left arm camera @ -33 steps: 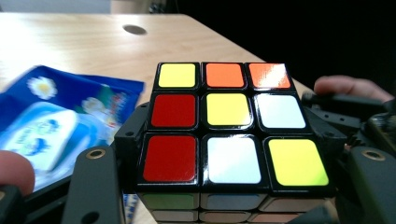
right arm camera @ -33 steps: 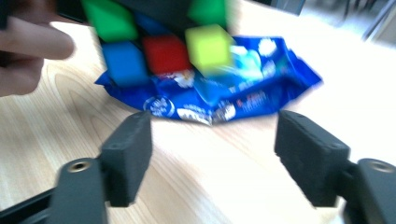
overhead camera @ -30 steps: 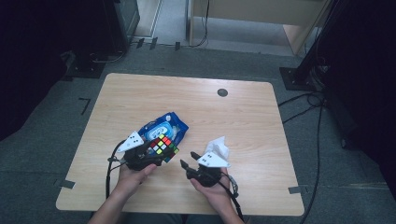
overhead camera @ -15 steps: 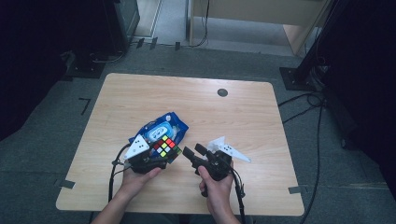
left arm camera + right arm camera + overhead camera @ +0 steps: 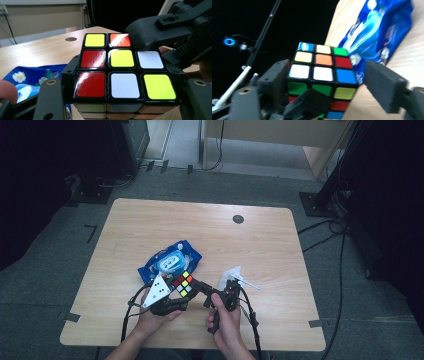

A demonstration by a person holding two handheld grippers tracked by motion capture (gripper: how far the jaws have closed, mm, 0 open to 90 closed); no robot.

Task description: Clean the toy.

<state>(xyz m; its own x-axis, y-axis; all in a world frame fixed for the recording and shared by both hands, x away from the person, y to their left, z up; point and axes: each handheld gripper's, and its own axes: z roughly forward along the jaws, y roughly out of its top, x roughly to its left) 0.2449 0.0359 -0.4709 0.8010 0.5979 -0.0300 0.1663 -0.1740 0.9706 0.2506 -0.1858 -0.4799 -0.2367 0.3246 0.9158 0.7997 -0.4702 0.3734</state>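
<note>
A scrambled Rubik's cube (image 5: 183,285) hangs just above the table, with my left gripper (image 5: 176,296) shut on it. In the left gripper view its yellow, red and white face (image 5: 122,67) sits between the two jaws. My right gripper (image 5: 201,291) comes in from the right and straddles the cube (image 5: 322,75). Its jaws have just been closing a little after opening wide. One jaw is at the cube's side, and the other stands off with a gap. That other gripper's jaw (image 5: 155,32) covers the cube's top right corner.
A blue wet-wipes packet (image 5: 170,261) lies on the wooden table (image 5: 125,235) right behind the cube. A round grommet (image 5: 238,219) sits near the far edge. Cables trail from both grippers toward the front edge.
My right gripper swung left from beside the cube and opened, so its jaws now straddle the cube. My left hand carried the cube slightly right and toward the person.
</note>
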